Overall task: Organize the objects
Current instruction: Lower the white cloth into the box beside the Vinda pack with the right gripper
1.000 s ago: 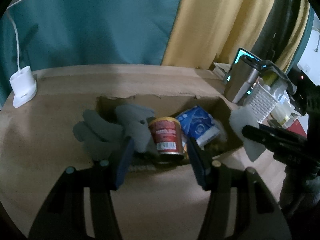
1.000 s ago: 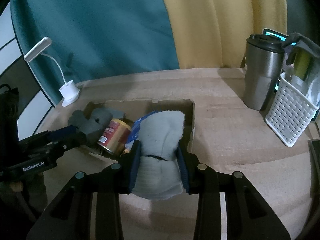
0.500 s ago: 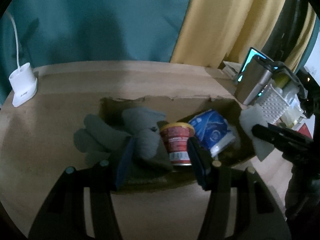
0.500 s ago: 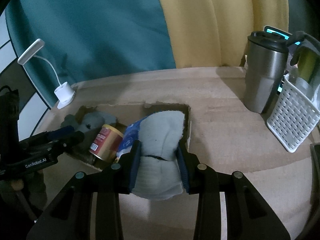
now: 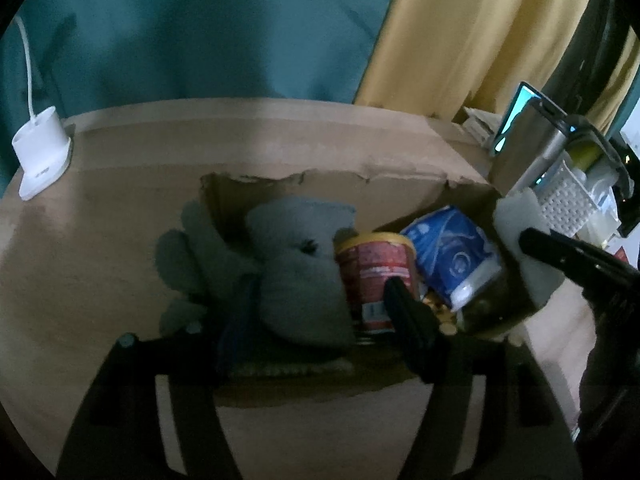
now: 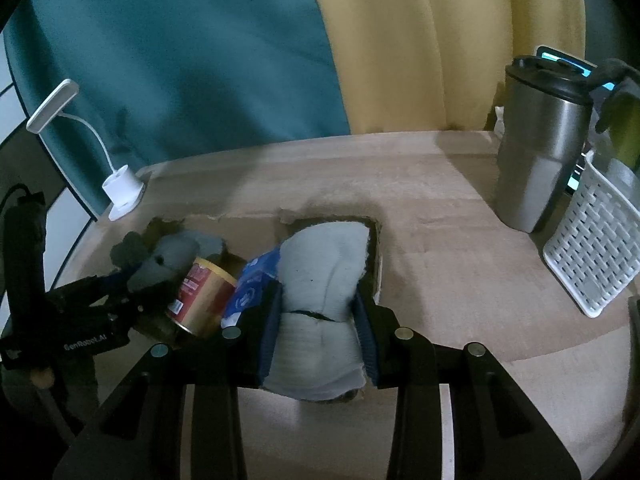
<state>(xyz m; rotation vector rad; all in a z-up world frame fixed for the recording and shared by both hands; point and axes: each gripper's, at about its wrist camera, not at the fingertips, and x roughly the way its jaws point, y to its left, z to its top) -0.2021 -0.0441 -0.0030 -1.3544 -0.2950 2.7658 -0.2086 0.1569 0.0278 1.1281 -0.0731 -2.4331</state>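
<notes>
An open cardboard box [image 5: 328,188] lies on the tan table. In it are a grey plush toy [image 5: 296,264], a red can with a yellow rim [image 5: 376,268] and a blue packet [image 5: 448,248]. My left gripper [image 5: 316,296] reaches over the box's near edge. Its jaws are opening, the plush lies loose between them, and the right finger stands in front of the can. My right gripper [image 6: 320,304] is shut on a rolled pale cloth [image 6: 324,276] over the box's right end [image 6: 378,256]. The right wrist view shows the plush [image 6: 168,260] and can [image 6: 204,292] beside the left gripper [image 6: 132,284].
A white desk lamp [image 6: 120,188] stands at the table's back left corner. At the right stand a steel tumbler [image 6: 540,160] and a white slotted basket [image 6: 592,264]. Teal and yellow curtains hang behind the table.
My left gripper's fingers have spread wider and come lower and closer to the box, so the plush looms larger between them. The right gripper has drifted slightly toward the box, cloth still gripped.
</notes>
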